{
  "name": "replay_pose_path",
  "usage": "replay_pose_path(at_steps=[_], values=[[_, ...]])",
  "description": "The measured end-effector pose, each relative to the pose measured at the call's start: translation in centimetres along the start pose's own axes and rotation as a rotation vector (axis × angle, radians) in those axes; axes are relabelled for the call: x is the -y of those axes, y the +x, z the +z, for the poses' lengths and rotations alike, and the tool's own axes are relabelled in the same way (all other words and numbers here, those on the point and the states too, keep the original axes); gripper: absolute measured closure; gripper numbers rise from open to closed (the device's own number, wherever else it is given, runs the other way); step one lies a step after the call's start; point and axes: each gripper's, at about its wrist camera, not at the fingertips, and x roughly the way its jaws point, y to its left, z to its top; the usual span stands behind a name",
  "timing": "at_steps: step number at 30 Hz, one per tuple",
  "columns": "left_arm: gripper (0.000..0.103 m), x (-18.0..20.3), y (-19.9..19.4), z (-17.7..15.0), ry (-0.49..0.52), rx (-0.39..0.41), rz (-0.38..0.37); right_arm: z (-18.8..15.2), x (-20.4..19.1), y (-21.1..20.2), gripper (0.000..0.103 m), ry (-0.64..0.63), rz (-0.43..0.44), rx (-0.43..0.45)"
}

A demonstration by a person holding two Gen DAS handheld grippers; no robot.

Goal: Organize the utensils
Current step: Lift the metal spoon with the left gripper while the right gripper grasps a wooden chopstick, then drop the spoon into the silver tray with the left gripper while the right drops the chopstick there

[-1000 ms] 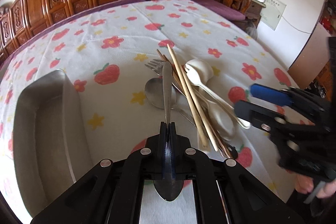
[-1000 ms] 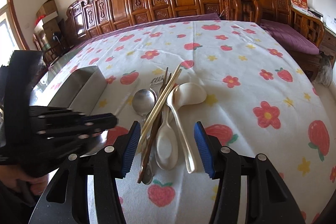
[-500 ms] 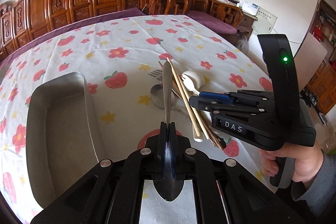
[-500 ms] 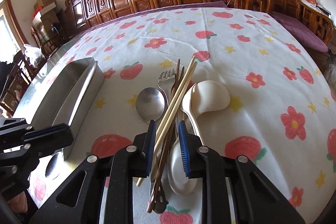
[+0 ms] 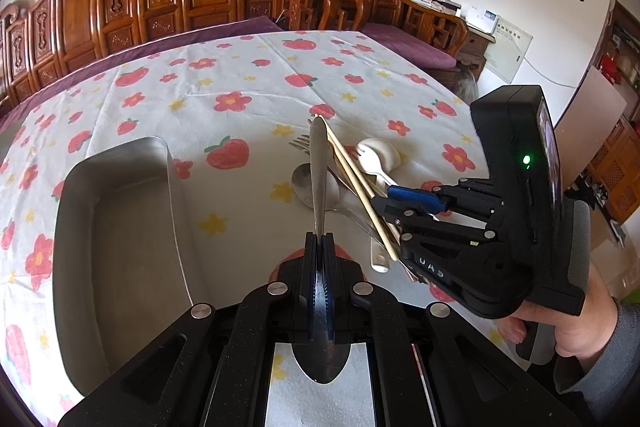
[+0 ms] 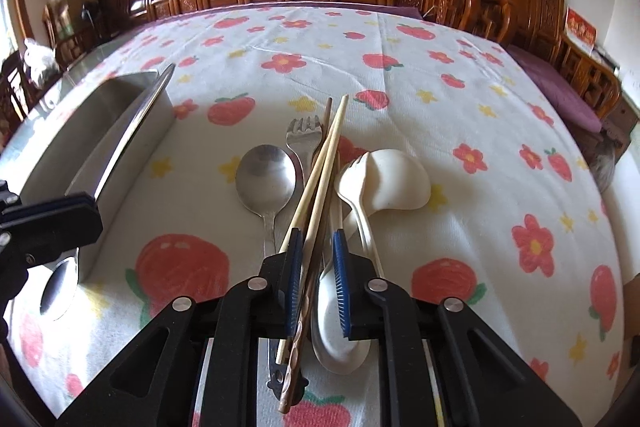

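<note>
The left gripper (image 5: 319, 239) is clenched on a steel spoon (image 5: 319, 171), held by its thin handle near the bowl end, beside the metal tray (image 5: 120, 211) at nine o'clock. The right gripper (image 6: 316, 267) is closing around the chopsticks (image 6: 320, 171), which lie between its pads at the centre of the utensil pile on the table (image 6: 480, 107). These sticks look light, stiff and smooth, likely to roll or scissor apart, so pinching both together near mid-length seems safest.
</note>
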Motion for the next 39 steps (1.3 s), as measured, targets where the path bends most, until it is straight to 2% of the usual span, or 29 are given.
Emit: replay_pose_path(at_steps=[4,8,26,34,39], values=[[0.101,-0.1,-0.1,0.2,-0.002,0.005,0.001,0.1,0.3,-0.1,0.094,0.012,0.003,0.003],[0.100,-0.3,-0.4,0.4,-0.006,0.014,0.005,0.0,0.9,-0.4,0.097,0.033,0.018,0.007],[0.100,-1.6,-2.2,1.2,-0.034,0.057,0.030,0.1,2.6,-4.4,0.097,0.103,0.075,0.111],[0.100,-1.8,-3.0,1.1,-0.036,0.068,0.040,0.2,3.0,-7.2,0.097,0.098,0.075,0.185],[0.100,-3.2,-4.3,1.2,-0.047,0.087,0.070,0.5,2.5,-8.6,0.097,0.087,0.092,0.226]])
